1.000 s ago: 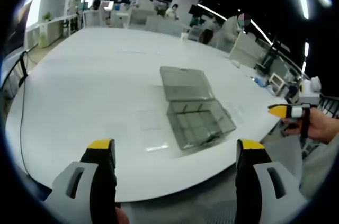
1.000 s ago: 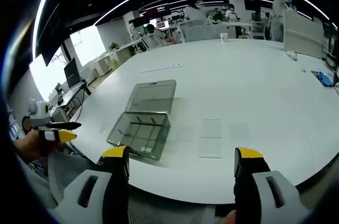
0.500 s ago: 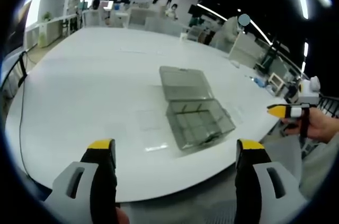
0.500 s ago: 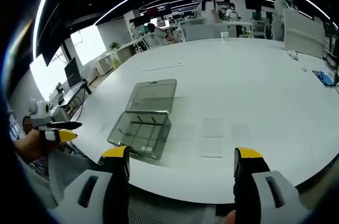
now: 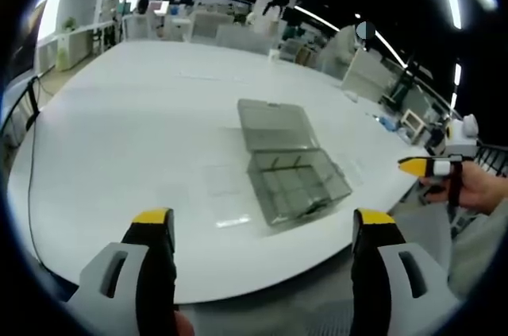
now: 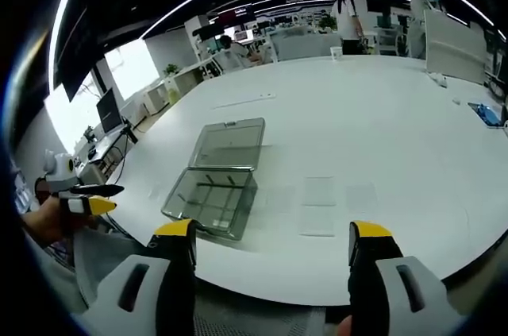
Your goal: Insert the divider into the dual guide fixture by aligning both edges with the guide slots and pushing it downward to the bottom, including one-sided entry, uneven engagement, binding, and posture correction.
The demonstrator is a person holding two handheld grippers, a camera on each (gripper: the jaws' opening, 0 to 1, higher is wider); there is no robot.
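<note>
The smoky grey clear plastic compartment box (image 5: 287, 161), the guide fixture, lies on the large white table (image 5: 119, 106) near the edge where the person stands, its hinged lid (image 6: 228, 144) laid flat open toward the table's middle. Several thin clear plastic divider sheets (image 6: 319, 191) lie flat on the table just beside the box, apart from it. The left tool (image 5: 262, 233) is held off the near edge, jaws wide apart, gripping nothing. The right tool (image 6: 271, 245) likewise stands wide open and empty, well apart from the dividers. Judgement: insertion has not begun; picking up, aligning, and pushing down all remain.
</note>
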